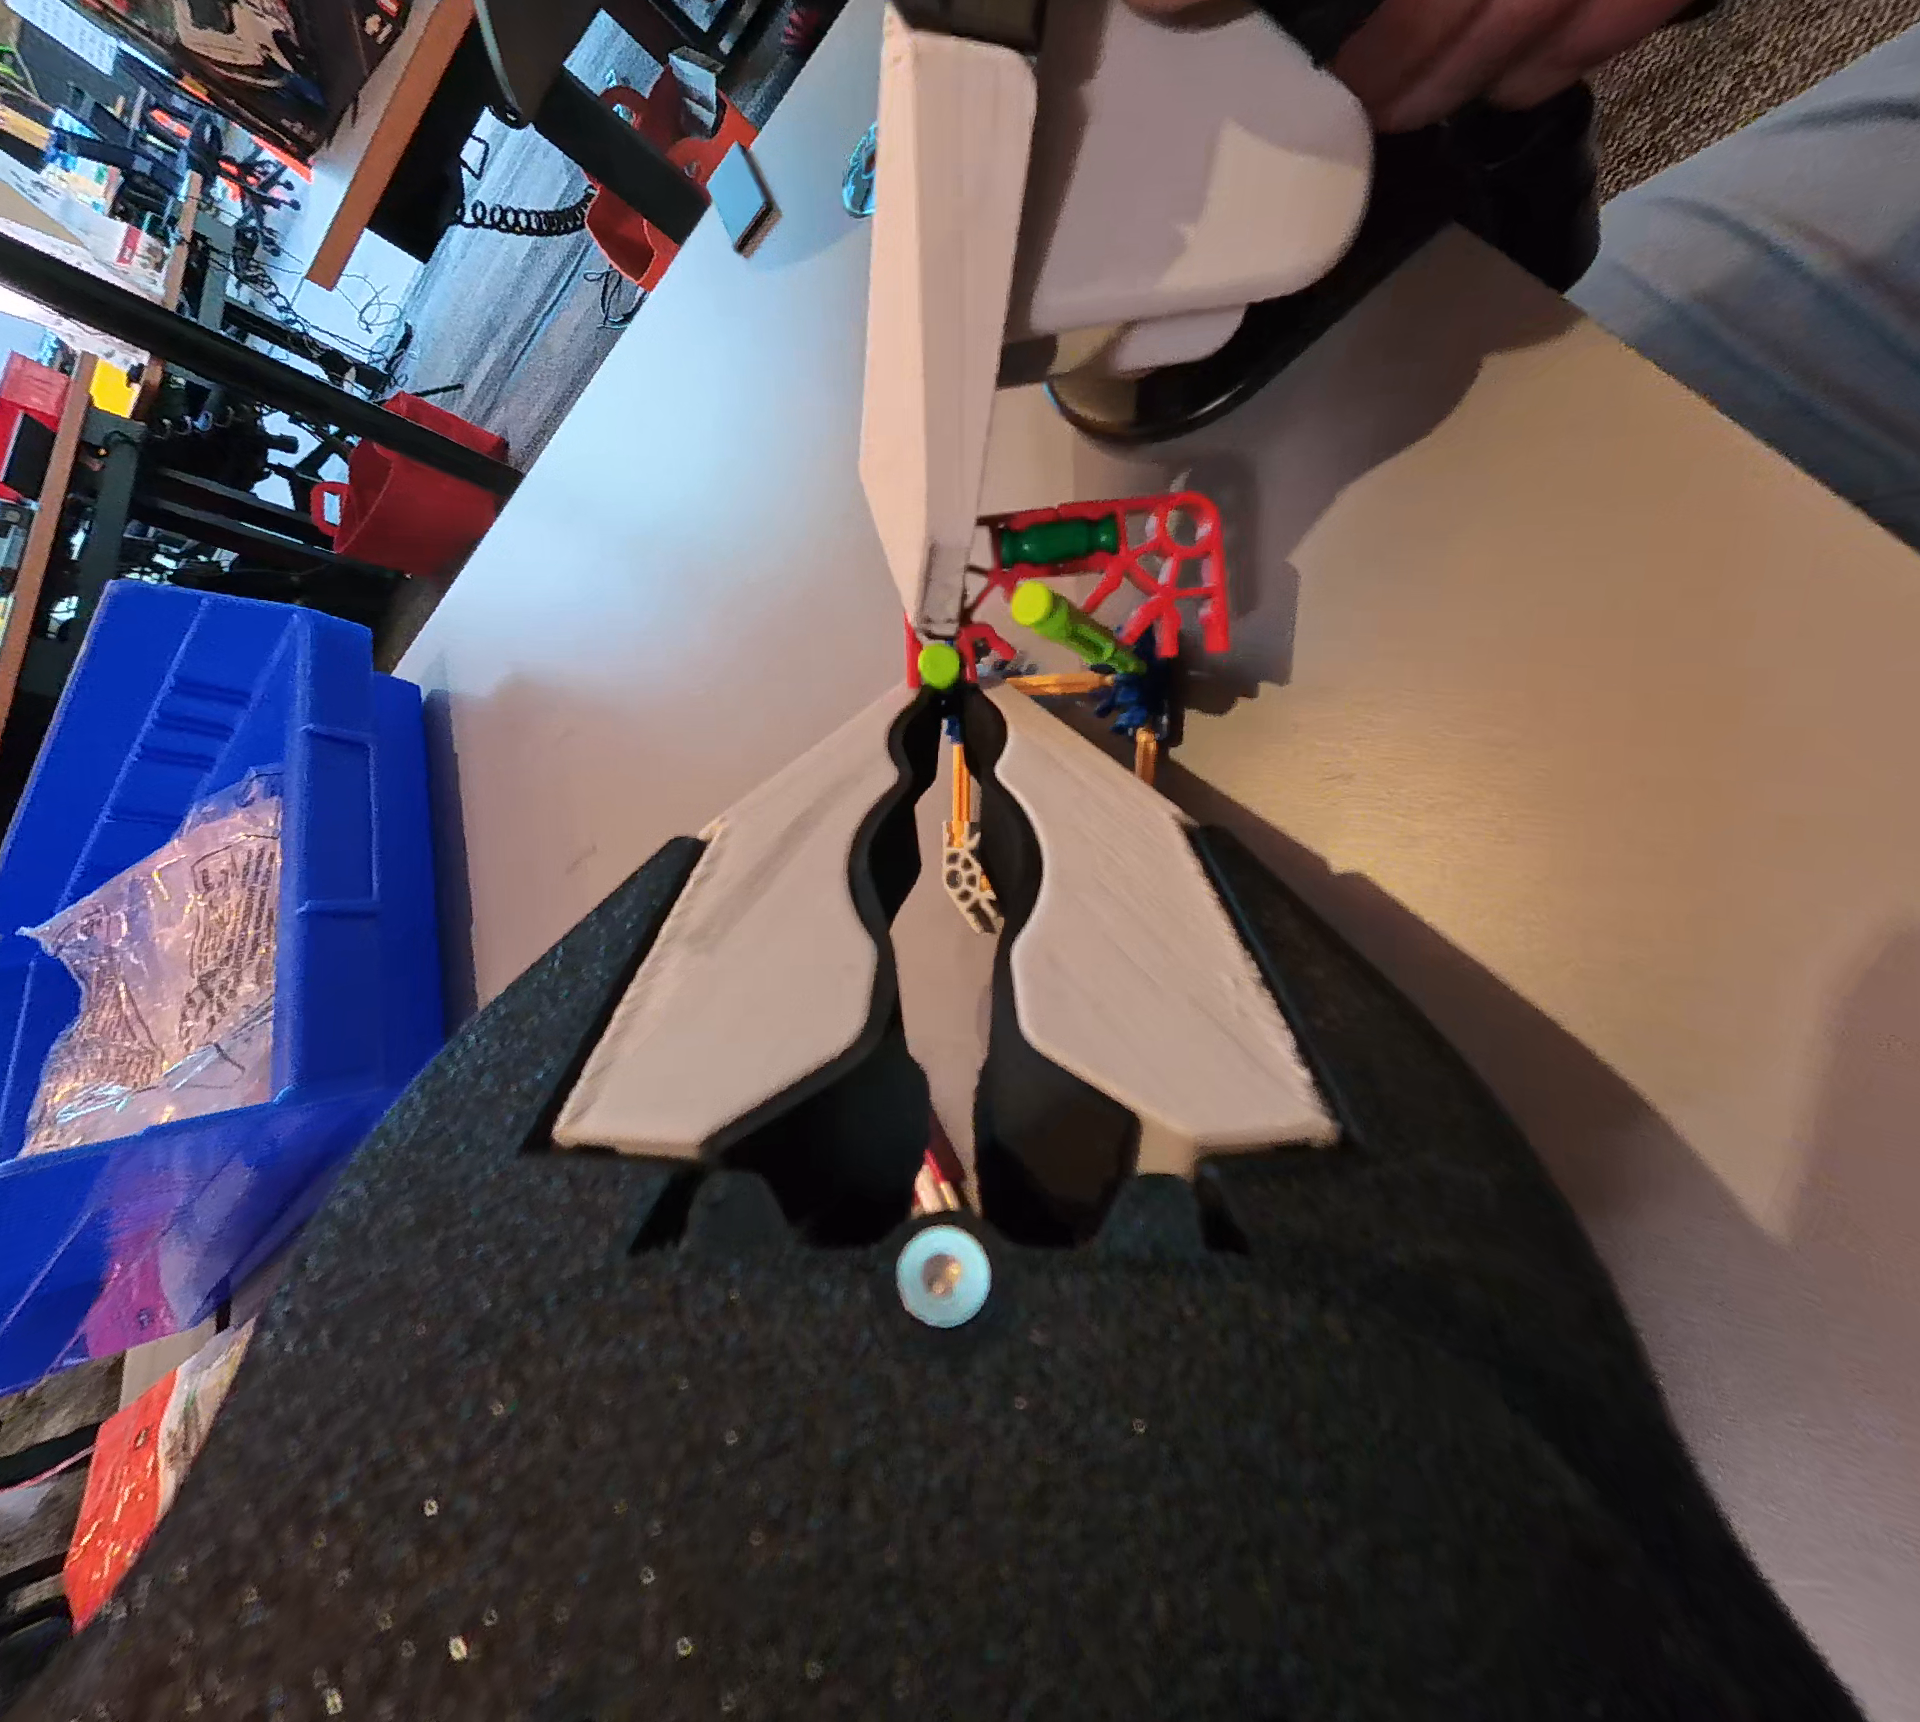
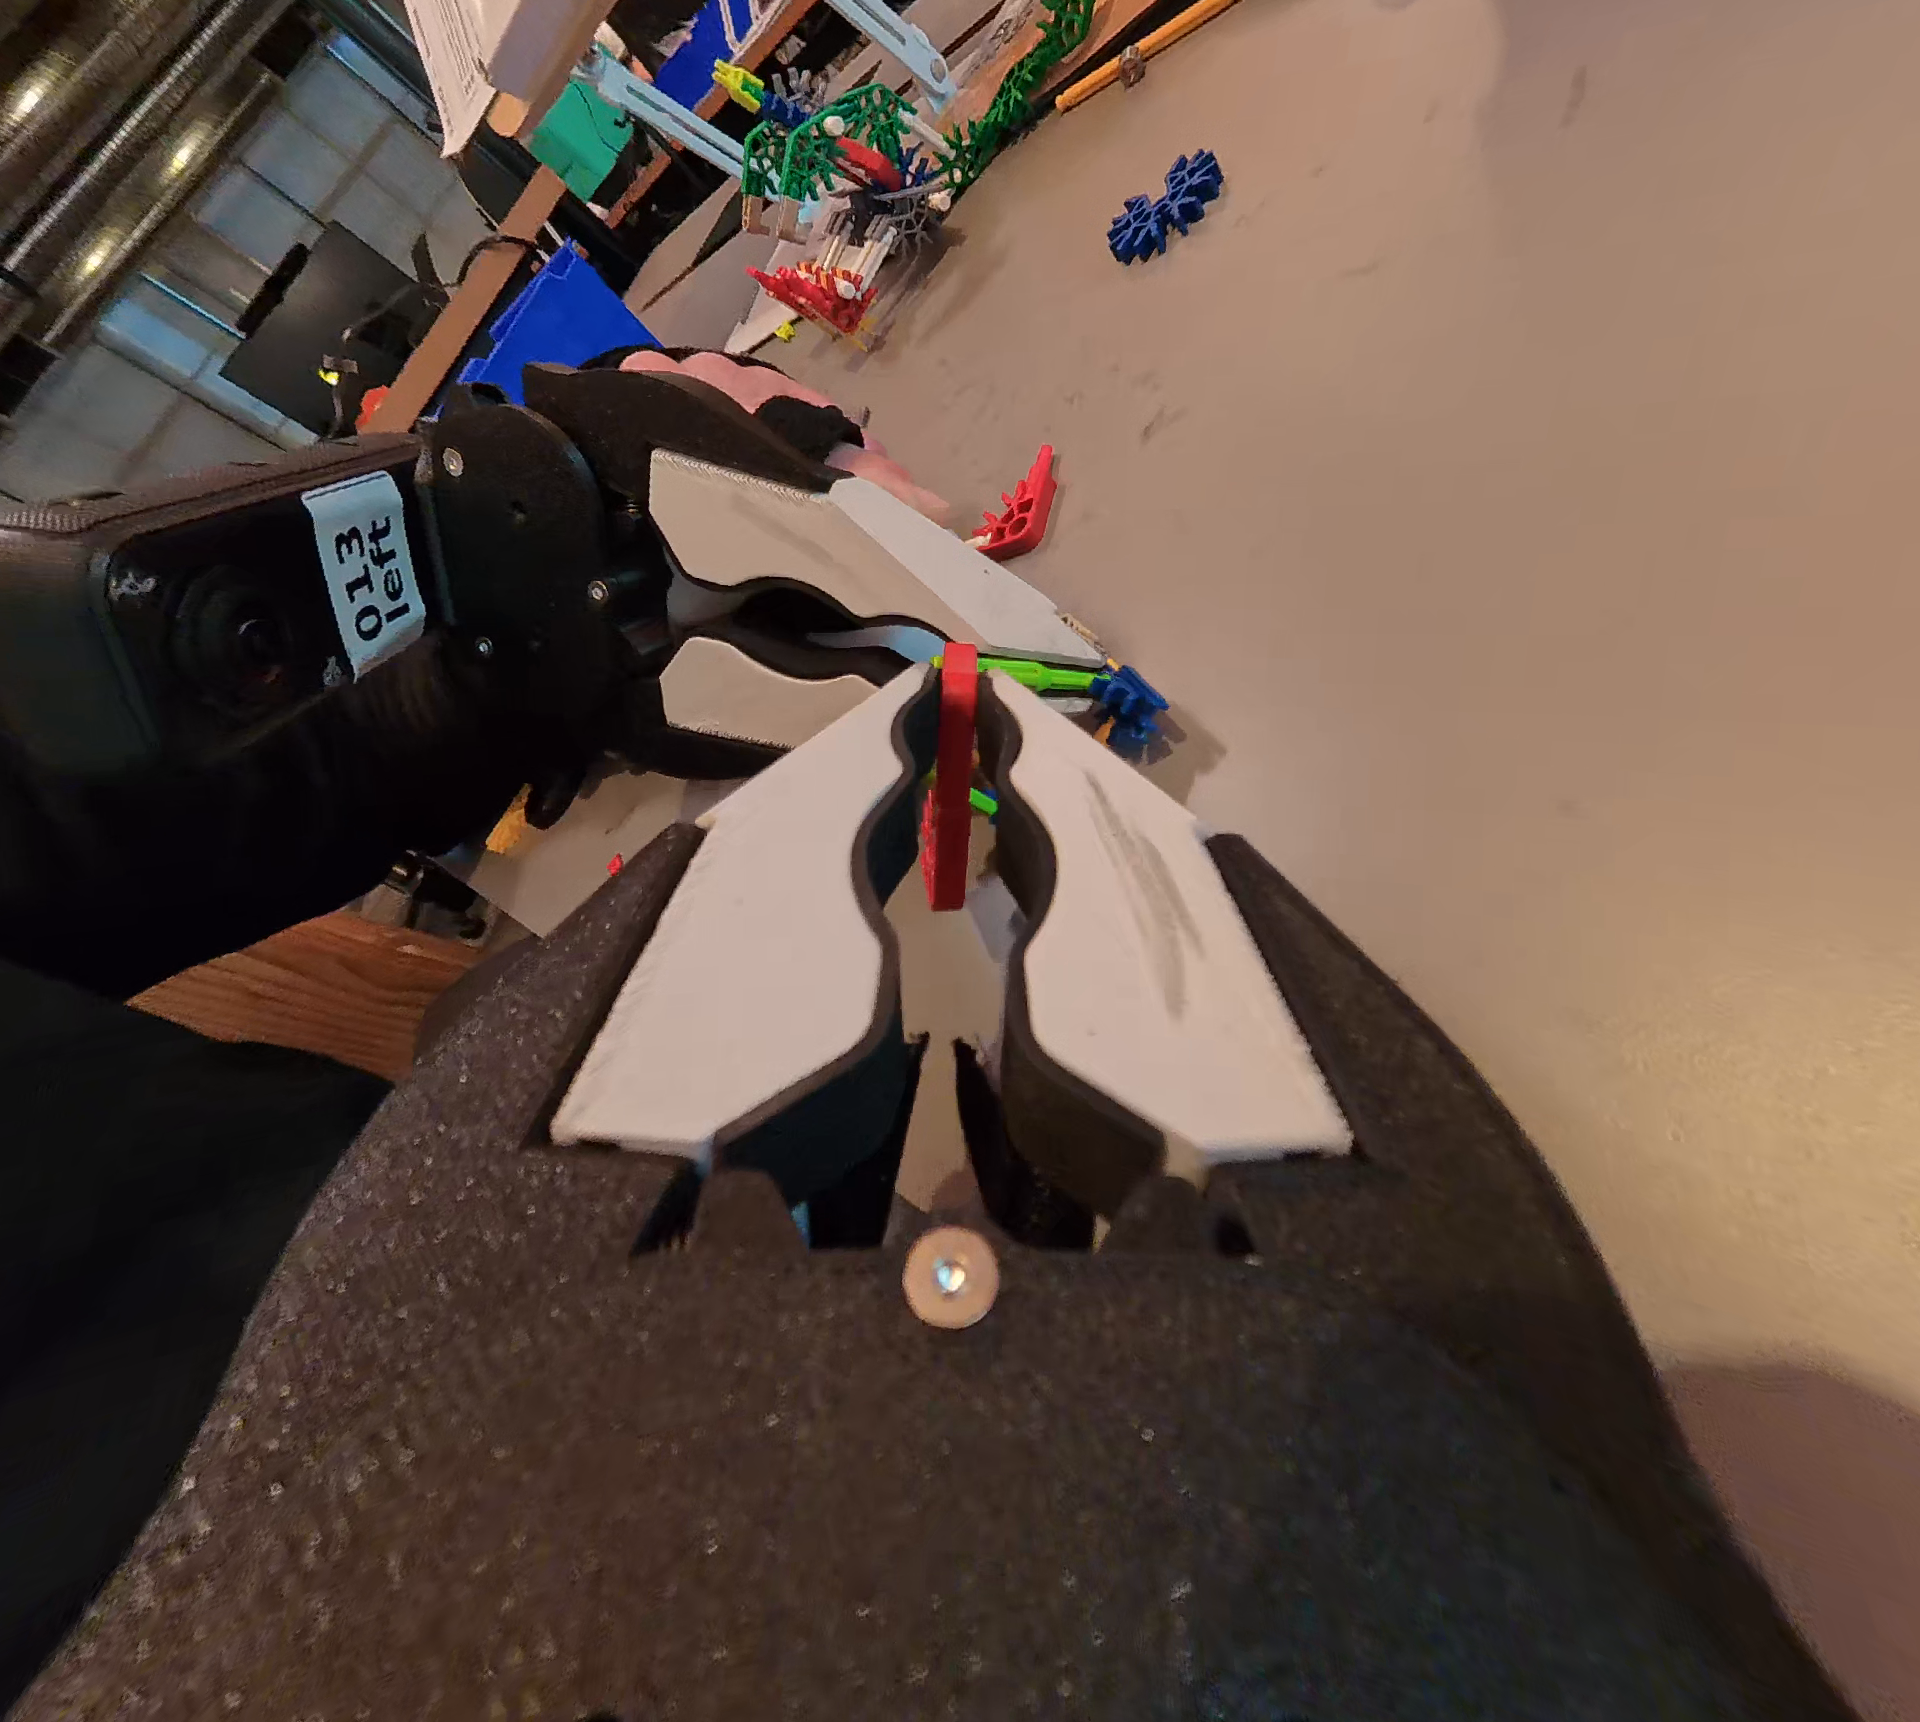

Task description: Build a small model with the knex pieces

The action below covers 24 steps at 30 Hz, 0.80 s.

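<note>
Both grippers meet at a small toy assembly [image 1: 1101, 633] of red, green, lime, orange and blue rod-and-connector pieces, held just above the pale table [image 2: 1455, 529].

The left gripper [image 1: 951, 706] is clenched on the toy assembly. Its jaws pinch where a blue connector [image 1: 1127, 701] joins an orange rod [image 1: 961, 779], and this rod runs back between the fingers to a grey connector [image 1: 971, 888].

The right gripper [image 2: 954, 685] comes in across the assembly and clamps a flat red connector [image 2: 951, 799] edge-on between its jaws. This piece belongs to the assembly's red part. Its outer end sits right at the fingertips, beside a lime rod [image 2: 1023, 673].

A loose red piece [image 2: 1023, 509] lies near the assembly on the table. A pair of blue connectors [image 2: 1164, 207] lies well beyond it, and a blue bin [image 1: 208, 841] (a clear bag inside) stands off to the assembly's side.
</note>
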Available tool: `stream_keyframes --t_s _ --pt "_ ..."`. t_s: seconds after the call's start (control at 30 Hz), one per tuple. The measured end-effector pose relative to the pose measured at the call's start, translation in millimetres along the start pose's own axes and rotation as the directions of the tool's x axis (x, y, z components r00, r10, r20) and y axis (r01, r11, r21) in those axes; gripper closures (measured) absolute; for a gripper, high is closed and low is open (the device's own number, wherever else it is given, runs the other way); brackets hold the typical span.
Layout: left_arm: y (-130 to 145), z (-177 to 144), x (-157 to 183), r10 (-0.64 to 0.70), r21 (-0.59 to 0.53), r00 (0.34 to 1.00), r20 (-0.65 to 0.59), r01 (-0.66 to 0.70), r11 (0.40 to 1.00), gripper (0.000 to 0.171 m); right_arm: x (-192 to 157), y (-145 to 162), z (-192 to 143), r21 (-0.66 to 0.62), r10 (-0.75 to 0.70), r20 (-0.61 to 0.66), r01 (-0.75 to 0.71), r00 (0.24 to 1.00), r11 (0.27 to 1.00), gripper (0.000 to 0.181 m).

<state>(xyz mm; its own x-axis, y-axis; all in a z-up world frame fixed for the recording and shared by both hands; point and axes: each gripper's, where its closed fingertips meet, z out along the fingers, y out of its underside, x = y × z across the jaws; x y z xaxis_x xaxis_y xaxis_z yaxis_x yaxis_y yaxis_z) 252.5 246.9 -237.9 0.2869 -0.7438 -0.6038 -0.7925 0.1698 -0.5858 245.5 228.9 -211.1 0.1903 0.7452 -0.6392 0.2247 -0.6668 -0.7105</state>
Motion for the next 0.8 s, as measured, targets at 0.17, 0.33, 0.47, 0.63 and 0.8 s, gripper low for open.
stream_keyframes --t_s 0.17,0.33,0.47,0.63,0.8 --pt "-2 -1 0 -0.021 0.013 1.0 -0.006 0.021 1.0 0.171 3 1 -4 0.018 0.027 0.011 -0.027 1.0 0.999 0.171" --pt "-2 0 0 -0.025 0.018 1.0 -0.008 0.025 1.0 0.171 2 1 -4 0.033 0.034 0.026 -0.035 0.999 0.999 0.173" --pt "-3 0 2 -0.023 0.02 1.0 -0.01 0.023 1.0 0.171 2 -2 -8 0.044 0.021 0.018 -0.022 1.0 0.999 0.173" --pt "-4 1 2 -0.019 0.024 1.0 -0.01 0.019 1.0 0.171 2 -3 -8 0.038 0.02 0.015 -0.02 1.0 0.999 0.174" --pt "-5 0 2 -0.017 0.029 1.0 -0.009 0.017 0.999 0.171 2 -8 -11 0.071 0.059 0.041 -0.062 0.997 0.996 0.174"
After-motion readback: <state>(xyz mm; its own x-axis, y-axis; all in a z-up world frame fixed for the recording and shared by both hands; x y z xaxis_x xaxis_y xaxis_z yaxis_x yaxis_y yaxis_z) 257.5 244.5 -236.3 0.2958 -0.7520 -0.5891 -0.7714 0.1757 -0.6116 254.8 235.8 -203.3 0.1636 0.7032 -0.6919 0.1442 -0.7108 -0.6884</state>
